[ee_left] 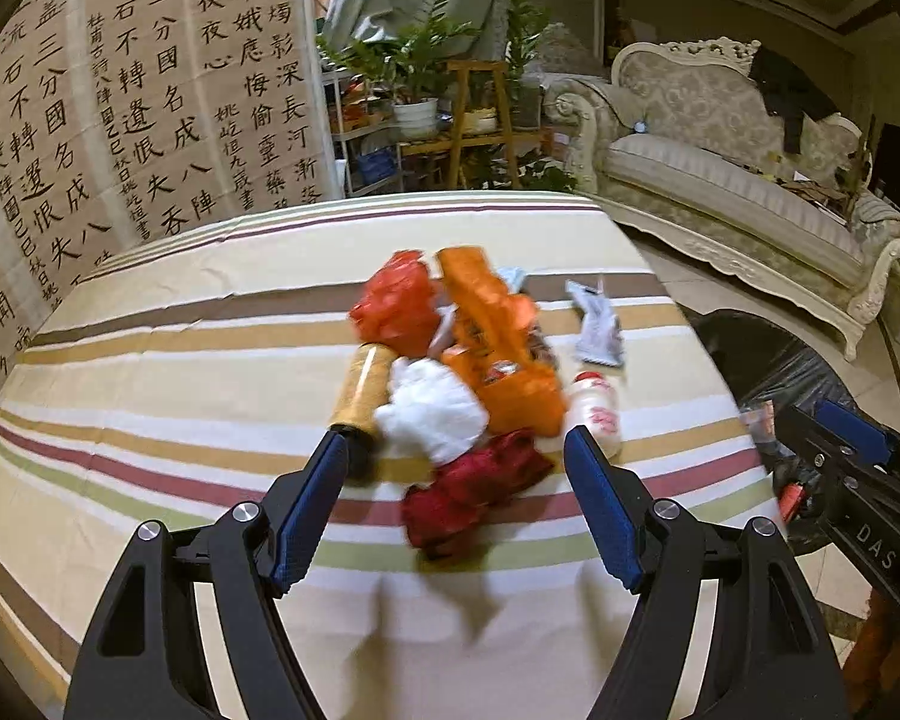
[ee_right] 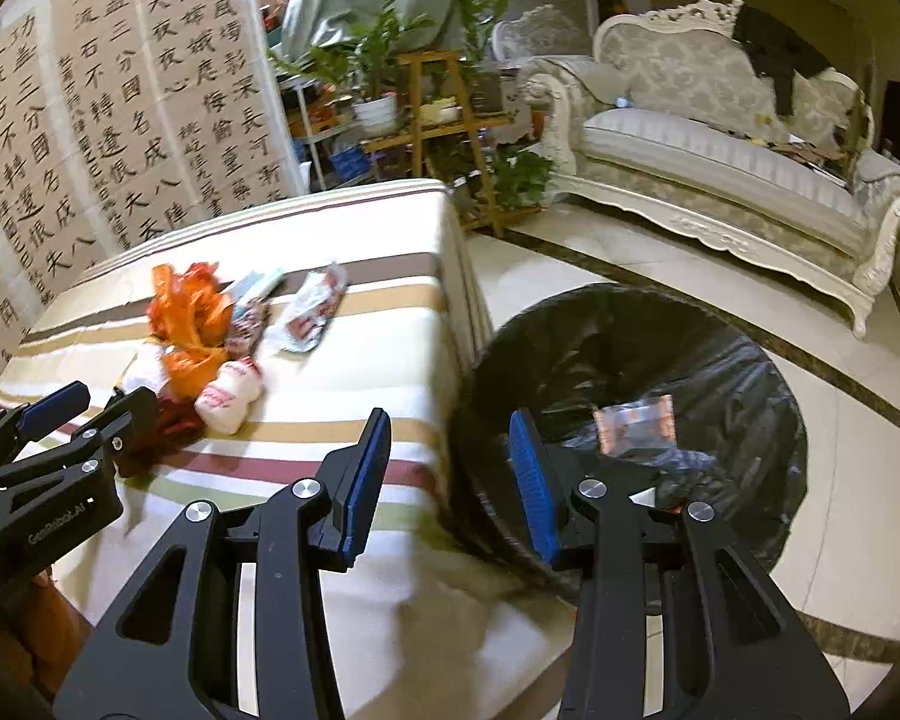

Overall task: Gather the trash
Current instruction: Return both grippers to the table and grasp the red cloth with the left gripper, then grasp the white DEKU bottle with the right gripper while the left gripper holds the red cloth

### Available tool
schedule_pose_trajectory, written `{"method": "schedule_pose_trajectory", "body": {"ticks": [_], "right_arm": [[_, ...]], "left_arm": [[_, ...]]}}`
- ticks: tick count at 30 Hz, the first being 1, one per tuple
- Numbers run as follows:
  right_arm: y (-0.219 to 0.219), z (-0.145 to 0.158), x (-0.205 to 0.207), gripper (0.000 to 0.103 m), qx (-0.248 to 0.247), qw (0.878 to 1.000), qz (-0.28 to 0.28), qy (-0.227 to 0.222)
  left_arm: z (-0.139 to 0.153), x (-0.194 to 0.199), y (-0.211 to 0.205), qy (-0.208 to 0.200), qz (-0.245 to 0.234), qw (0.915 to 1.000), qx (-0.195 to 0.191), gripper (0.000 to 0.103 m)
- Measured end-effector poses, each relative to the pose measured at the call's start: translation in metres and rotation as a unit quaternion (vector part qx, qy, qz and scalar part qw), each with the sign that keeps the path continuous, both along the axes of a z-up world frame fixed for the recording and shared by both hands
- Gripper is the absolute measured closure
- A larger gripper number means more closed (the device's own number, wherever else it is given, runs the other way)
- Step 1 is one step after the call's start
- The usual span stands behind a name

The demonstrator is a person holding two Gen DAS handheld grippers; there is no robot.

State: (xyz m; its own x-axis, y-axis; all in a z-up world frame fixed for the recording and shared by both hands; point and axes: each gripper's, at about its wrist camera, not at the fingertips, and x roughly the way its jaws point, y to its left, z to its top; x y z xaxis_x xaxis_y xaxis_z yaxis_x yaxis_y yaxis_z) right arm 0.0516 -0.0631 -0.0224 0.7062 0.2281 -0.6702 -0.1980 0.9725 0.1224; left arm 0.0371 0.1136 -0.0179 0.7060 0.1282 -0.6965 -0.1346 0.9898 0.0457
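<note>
A trash pile lies on the striped tablecloth [ee_left: 150,360]: a red bag [ee_left: 399,306], an orange bag [ee_left: 498,348], a brown roll [ee_left: 363,390], crumpled white paper [ee_left: 432,414], a dark red wrapper [ee_left: 474,486], a white bottle [ee_left: 597,408] and a grey wrapper [ee_left: 597,324]. My left gripper [ee_left: 457,444] hovers open over the pile's near side, holding nothing. My right gripper [ee_right: 450,420] is open and empty, above the gap between the table edge and the black-lined bin [ee_right: 720,360]. A wrapper [ee_right: 636,423] lies in the bin. The left gripper [ee_right: 99,405] also appears beside the bottle [ee_right: 228,396].
The bin stands on the tiled floor [ee_right: 840,480] against the table's right side. A cream sofa [ee_right: 720,150] lines the far wall. A wooden plant stand [ee_right: 438,120] with pots is behind the table. Calligraphy sheets [ee_left: 120,120] cover the left wall.
</note>
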Motion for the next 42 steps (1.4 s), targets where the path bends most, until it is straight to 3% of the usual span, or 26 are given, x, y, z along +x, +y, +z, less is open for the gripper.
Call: {"method": "schedule_pose_trajectory", "body": {"ticks": [11, 14, 16, 19, 31, 42], "right_arm": [[0.029, -0.001, -0.004, 0.063, -0.011, 1.0, 0.027, 0.006], [0.033, -0.002, -0.004, 0.063, -0.012, 0.999, 0.03, 0.007], [0.033, -0.001, -0.004, 0.062, -0.013, 0.999, 0.031, 0.008], [0.035, -0.003, -0.005, 0.062, -0.014, 0.999, 0.033, 0.009], [0.048, 0.002, -0.006, 0.062, -0.017, 0.999, 0.045, 0.005], [0.086, 0.008, 0.004, 0.062, -0.019, 0.997, 0.078, 0.005]], "left_arm": [[-0.013, 0.002, 0.016, 0.033, -0.016, 0.9987, -0.036, 0.034], [-0.017, 0.004, 0.015, 0.046, -0.03, 0.9975, -0.043, 0.046], [-0.018, 0.004, 0.013, 0.053, -0.037, 0.9969, -0.045, 0.063], [-0.019, 0.001, 0.011, 0.052, -0.046, 0.9965, -0.046, 0.067], [-0.003, -0.014, 0.015, 0.027, -0.044, 0.9966, -0.064, 0.072], [0.013, -0.015, 0.053, -0.007, 0.009, 0.9989, -0.045, 0.072]]}}
